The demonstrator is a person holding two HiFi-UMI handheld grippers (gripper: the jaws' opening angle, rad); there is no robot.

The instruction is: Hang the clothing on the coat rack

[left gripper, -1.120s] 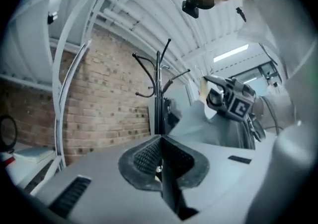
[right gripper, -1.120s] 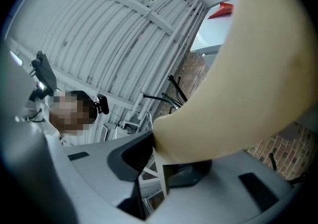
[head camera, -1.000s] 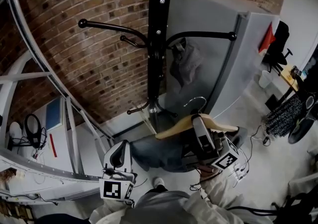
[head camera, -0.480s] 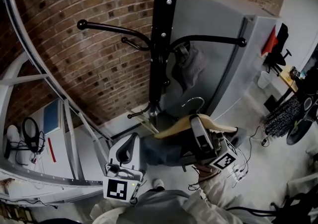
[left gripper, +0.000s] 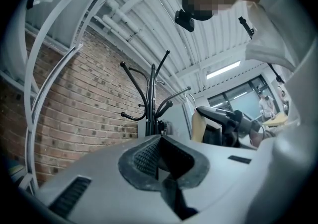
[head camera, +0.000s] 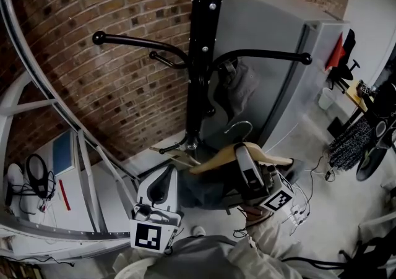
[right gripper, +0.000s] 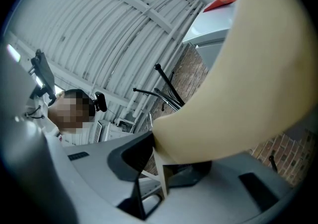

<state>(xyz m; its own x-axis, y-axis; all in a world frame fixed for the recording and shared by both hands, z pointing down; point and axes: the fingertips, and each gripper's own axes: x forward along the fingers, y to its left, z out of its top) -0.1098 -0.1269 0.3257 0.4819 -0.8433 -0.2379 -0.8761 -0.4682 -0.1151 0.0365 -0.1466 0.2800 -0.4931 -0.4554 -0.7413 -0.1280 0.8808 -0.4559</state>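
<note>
Centre frame, the right gripper clamps a smooth, curved wooden hanger with dark denim clothing draped beneath it, below the glossy black tubular coat rack. Lower left, the left gripper is empty — its ribbed pads pressed together.

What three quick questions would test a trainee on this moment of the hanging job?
1. True or false: the right gripper grips the wooden hanger.
2. The hanger's metal hook is: A) over an arm of the coat rack; B) not on any rack arm; C) lying on the floor.
3. Fill in: between the jaws of the left gripper there is ___.

Key: 1 true; 2 B; 3 nothing.
</note>
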